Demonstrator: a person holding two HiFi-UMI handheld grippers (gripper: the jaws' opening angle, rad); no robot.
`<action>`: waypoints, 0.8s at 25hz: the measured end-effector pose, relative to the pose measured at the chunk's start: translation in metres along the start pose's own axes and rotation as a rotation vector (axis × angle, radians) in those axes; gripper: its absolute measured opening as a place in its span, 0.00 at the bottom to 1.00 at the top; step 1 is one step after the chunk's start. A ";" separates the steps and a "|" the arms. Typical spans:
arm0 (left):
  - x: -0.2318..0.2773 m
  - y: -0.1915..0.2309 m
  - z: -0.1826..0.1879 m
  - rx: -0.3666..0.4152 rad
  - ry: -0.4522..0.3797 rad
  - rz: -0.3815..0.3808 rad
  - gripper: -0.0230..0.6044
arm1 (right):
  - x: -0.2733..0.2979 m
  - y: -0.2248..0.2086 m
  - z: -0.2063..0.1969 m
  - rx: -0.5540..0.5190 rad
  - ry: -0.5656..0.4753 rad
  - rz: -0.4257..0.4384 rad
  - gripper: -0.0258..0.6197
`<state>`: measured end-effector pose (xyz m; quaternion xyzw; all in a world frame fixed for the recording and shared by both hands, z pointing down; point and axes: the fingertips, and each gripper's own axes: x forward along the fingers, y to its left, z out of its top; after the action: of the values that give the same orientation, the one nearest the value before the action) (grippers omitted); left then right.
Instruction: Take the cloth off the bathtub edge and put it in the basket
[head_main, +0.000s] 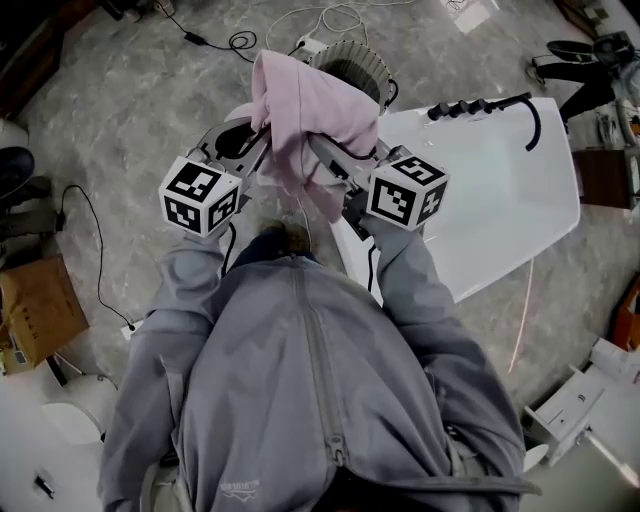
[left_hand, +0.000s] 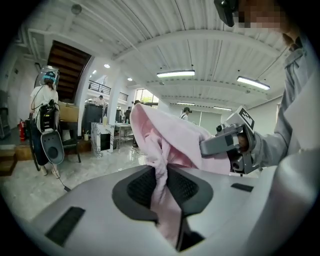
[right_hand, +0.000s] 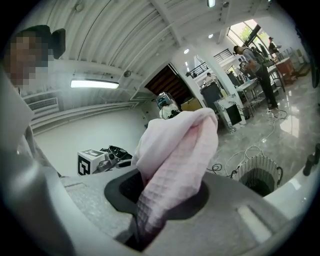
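A pink cloth (head_main: 305, 120) hangs bunched in the air between my two grippers, above the near end of the white bathtub (head_main: 500, 200). My left gripper (head_main: 262, 142) is shut on one part of it, and the fabric (left_hand: 165, 150) runs down between its jaws. My right gripper (head_main: 322, 148) is shut on another fold, a waffle-textured wad (right_hand: 172, 160) filling its jaws. Just beyond the cloth, a round wire basket (head_main: 348, 62) stands on the floor; its dark inside also shows in the right gripper view (right_hand: 257, 177). Each gripper view shows the other gripper: the right gripper (left_hand: 232, 142) and the left gripper (right_hand: 95, 161).
A black tap and hose (head_main: 485, 105) sit on the tub's far rim. Cables and a power strip (head_main: 305, 44) lie on the marble floor near the basket. A cardboard box (head_main: 35, 310) is at the left. A person with equipment (left_hand: 46, 100) stands far off in the hall.
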<state>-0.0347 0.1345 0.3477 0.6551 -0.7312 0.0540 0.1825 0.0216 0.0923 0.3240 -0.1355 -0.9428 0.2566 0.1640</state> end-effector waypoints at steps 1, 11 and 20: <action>-0.001 0.002 0.005 0.003 -0.008 0.006 0.13 | 0.002 0.001 0.005 -0.007 -0.004 0.004 0.18; -0.007 0.037 0.046 0.028 -0.086 0.009 0.13 | 0.030 0.010 0.049 -0.033 -0.049 0.010 0.18; 0.012 0.115 0.081 0.051 -0.119 -0.082 0.13 | 0.098 -0.010 0.099 -0.045 -0.085 -0.053 0.18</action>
<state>-0.1643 0.1136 0.2955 0.6910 -0.7116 0.0260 0.1241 -0.1065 0.0738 0.2715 -0.1033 -0.9577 0.2363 0.1276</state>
